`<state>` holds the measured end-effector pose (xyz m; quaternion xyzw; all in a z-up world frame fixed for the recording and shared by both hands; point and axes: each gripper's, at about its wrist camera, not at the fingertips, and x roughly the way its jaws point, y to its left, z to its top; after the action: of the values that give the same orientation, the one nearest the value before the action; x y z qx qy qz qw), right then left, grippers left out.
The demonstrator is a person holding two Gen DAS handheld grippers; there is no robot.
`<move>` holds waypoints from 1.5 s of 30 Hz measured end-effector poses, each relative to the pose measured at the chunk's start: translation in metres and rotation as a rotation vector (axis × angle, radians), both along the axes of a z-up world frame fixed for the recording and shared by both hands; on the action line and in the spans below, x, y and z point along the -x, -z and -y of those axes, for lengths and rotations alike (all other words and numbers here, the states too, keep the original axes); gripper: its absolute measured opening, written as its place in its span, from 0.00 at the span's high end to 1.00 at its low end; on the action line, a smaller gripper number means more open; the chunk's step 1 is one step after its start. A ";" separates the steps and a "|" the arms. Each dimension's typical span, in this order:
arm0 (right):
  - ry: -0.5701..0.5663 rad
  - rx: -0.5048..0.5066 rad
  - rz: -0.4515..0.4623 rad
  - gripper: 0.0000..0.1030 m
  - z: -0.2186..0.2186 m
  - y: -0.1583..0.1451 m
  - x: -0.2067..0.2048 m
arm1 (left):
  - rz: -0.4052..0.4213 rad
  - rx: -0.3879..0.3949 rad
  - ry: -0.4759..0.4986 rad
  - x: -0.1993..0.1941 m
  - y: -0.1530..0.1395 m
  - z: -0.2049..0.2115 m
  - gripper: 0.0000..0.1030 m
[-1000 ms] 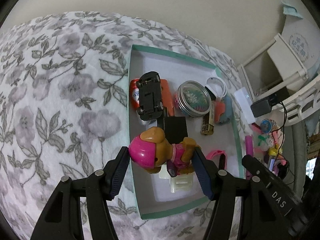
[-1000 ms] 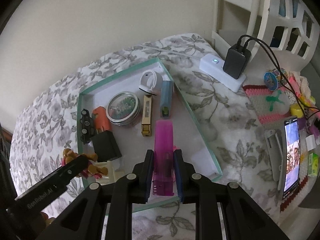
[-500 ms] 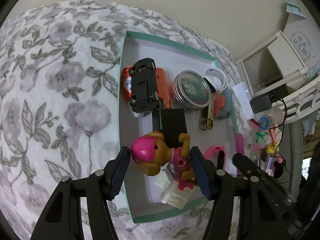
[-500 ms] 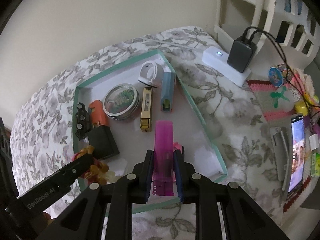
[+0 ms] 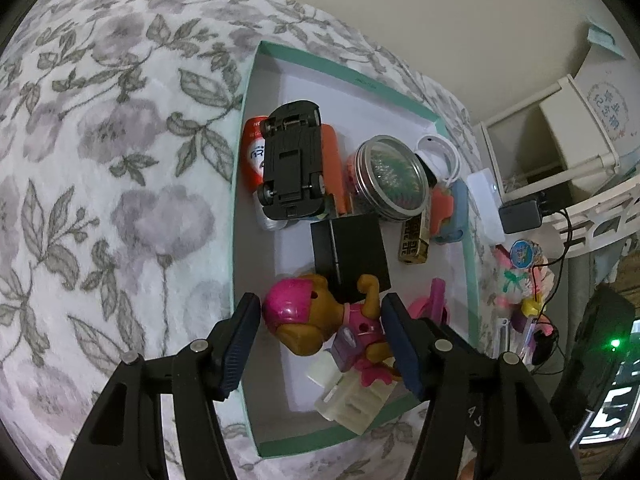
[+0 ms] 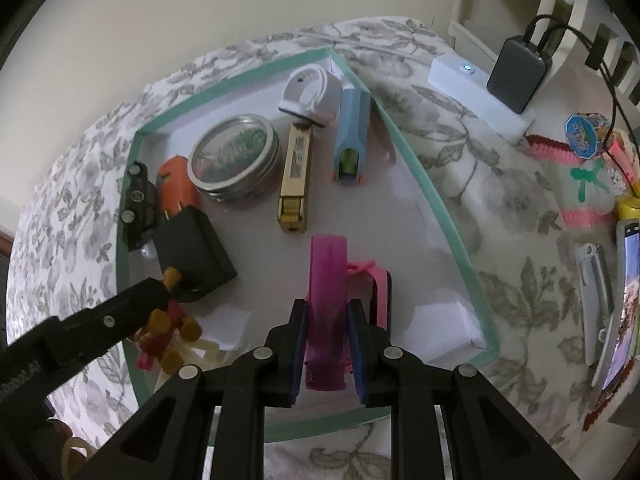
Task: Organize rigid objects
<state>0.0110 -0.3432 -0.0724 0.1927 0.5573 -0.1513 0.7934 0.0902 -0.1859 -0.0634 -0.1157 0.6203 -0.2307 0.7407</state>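
Note:
A shallow green-rimmed tray (image 5: 239, 152) (image 6: 432, 196) lies on a floral blanket. My left gripper (image 5: 320, 340) is shut on a toy dog (image 5: 316, 322) with a pink helmet and holds it over the tray's near end, above a cream plastic piece (image 5: 352, 404). My right gripper (image 6: 326, 344) is shut on a translucent magenta bar (image 6: 326, 280) and holds it over the tray, next to a pink object (image 6: 374, 284). The left gripper and the dog (image 6: 164, 332) show at the lower left of the right wrist view.
In the tray lie a black toy car (image 5: 292, 168), an orange piece (image 6: 176, 184), a round tin (image 6: 236, 156), a black block (image 6: 192, 248), a gold bar (image 6: 296, 180), a blue item (image 6: 352, 136) and a white ring (image 6: 312, 94). A power strip (image 6: 480, 92), phone (image 6: 624, 312) and small clutter lie right of the tray.
Both grippers have moved forward over the tray with their loads; the tray's contents look closer and larger. Neither grip has changed.

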 end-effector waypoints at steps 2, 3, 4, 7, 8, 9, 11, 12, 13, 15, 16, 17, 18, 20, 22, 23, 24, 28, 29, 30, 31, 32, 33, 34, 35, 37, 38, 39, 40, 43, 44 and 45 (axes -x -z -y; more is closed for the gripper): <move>0.001 0.000 -0.003 0.79 0.000 0.001 -0.001 | -0.001 -0.011 0.002 0.000 -0.001 0.001 0.38; 0.003 0.000 -0.002 0.79 0.000 0.001 -0.001 | -0.002 -0.013 0.004 0.000 0.000 0.002 0.38; 0.003 0.000 -0.001 0.79 0.000 0.001 -0.001 | -0.006 -0.017 0.004 0.001 0.000 0.002 0.37; 0.005 -0.001 -0.006 0.79 -0.001 0.000 0.000 | -0.023 -0.025 0.000 0.000 0.000 0.002 0.37; 0.003 -0.005 -0.008 0.79 -0.001 0.000 0.000 | -0.023 -0.030 0.000 0.001 -0.001 0.002 0.37; 0.001 -0.009 -0.008 0.78 0.000 -0.001 -0.001 | -0.021 -0.034 0.001 0.001 -0.002 0.002 0.37; -0.005 -0.012 -0.006 0.73 0.000 -0.004 -0.002 | -0.011 -0.053 0.007 0.002 -0.005 0.004 0.37; -0.003 -0.008 -0.004 0.64 0.000 -0.004 -0.003 | -0.008 -0.060 0.012 0.003 -0.006 0.005 0.37; 0.001 -0.003 -0.003 0.58 0.000 -0.006 -0.003 | -0.006 -0.067 0.016 0.003 -0.007 0.005 0.37; 0.009 -0.008 0.008 0.53 0.001 -0.009 -0.003 | -0.008 -0.075 0.018 0.003 -0.009 0.006 0.37; 0.011 -0.011 0.010 0.53 0.001 -0.010 -0.003 | -0.013 -0.077 0.018 0.003 -0.009 0.006 0.37; 0.014 -0.013 0.013 0.53 0.002 -0.011 -0.003 | -0.016 -0.079 0.018 0.002 -0.010 0.006 0.36; 0.017 -0.008 0.016 0.53 0.003 -0.014 -0.002 | -0.014 -0.078 0.018 0.002 -0.012 0.006 0.35; 0.020 0.003 0.026 0.53 0.004 -0.020 -0.002 | -0.002 -0.073 0.019 0.002 -0.017 0.005 0.31; 0.024 0.008 0.039 0.53 0.005 -0.026 0.000 | 0.016 -0.069 0.019 0.003 -0.023 0.004 0.29; 0.026 0.011 0.047 0.53 0.005 -0.030 0.000 | 0.022 -0.067 0.017 0.003 -0.026 0.003 0.27; 0.029 0.014 0.056 0.53 0.006 -0.034 0.001 | 0.028 -0.065 0.016 0.003 -0.029 0.001 0.27; 0.035 0.030 0.082 0.53 0.006 -0.046 0.004 | 0.062 -0.065 -0.004 0.001 -0.041 -0.009 0.26; 0.036 0.035 0.087 0.53 0.006 -0.048 0.004 | 0.077 -0.073 -0.014 0.000 -0.044 -0.012 0.26; 0.036 0.040 0.092 0.51 0.006 -0.050 0.004 | 0.097 -0.088 -0.027 -0.001 -0.048 -0.015 0.26; 0.036 0.045 0.097 0.48 0.006 -0.053 0.005 | 0.119 -0.107 -0.040 -0.003 -0.050 -0.018 0.25; 0.036 0.050 0.102 0.42 0.007 -0.054 0.005 | 0.135 -0.125 -0.051 -0.004 -0.051 -0.022 0.24; 0.038 0.054 0.107 0.41 0.006 -0.055 0.005 | 0.147 -0.139 -0.060 -0.005 -0.052 -0.025 0.23; 0.037 0.058 0.112 0.41 0.006 -0.056 0.005 | 0.159 -0.156 -0.070 -0.007 -0.052 -0.028 0.22; 0.034 0.060 0.115 0.40 0.006 -0.057 0.005 | 0.165 -0.169 -0.078 -0.009 -0.052 -0.031 0.22; 0.028 0.066 0.119 0.38 0.004 -0.057 0.004 | 0.170 -0.192 -0.092 -0.011 -0.049 -0.036 0.22; 0.022 0.071 0.120 0.36 0.003 -0.057 0.004 | 0.172 -0.202 -0.099 -0.013 -0.048 -0.037 0.22; 0.014 0.075 0.119 0.35 0.002 -0.057 0.003 | 0.174 -0.211 -0.104 -0.013 -0.047 -0.038 0.22; 0.009 0.078 0.119 0.34 0.001 -0.057 0.002 | 0.179 -0.223 -0.107 -0.014 -0.046 -0.040 0.21; -0.010 0.097 0.123 0.27 -0.003 -0.056 0.000 | 0.198 -0.257 -0.107 -0.015 -0.043 -0.041 0.06; -0.016 0.100 0.124 0.25 -0.004 -0.055 -0.001 | 0.204 -0.264 -0.108 -0.015 -0.042 -0.041 0.05; -0.024 0.104 0.124 0.24 -0.006 -0.055 -0.002 | 0.209 -0.276 -0.105 -0.015 -0.041 -0.040 0.05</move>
<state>0.0126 -0.3376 -0.0177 0.1534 0.5005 -0.1583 0.8372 0.1048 -0.1457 -0.0224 -0.0206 0.5587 -0.1149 0.8211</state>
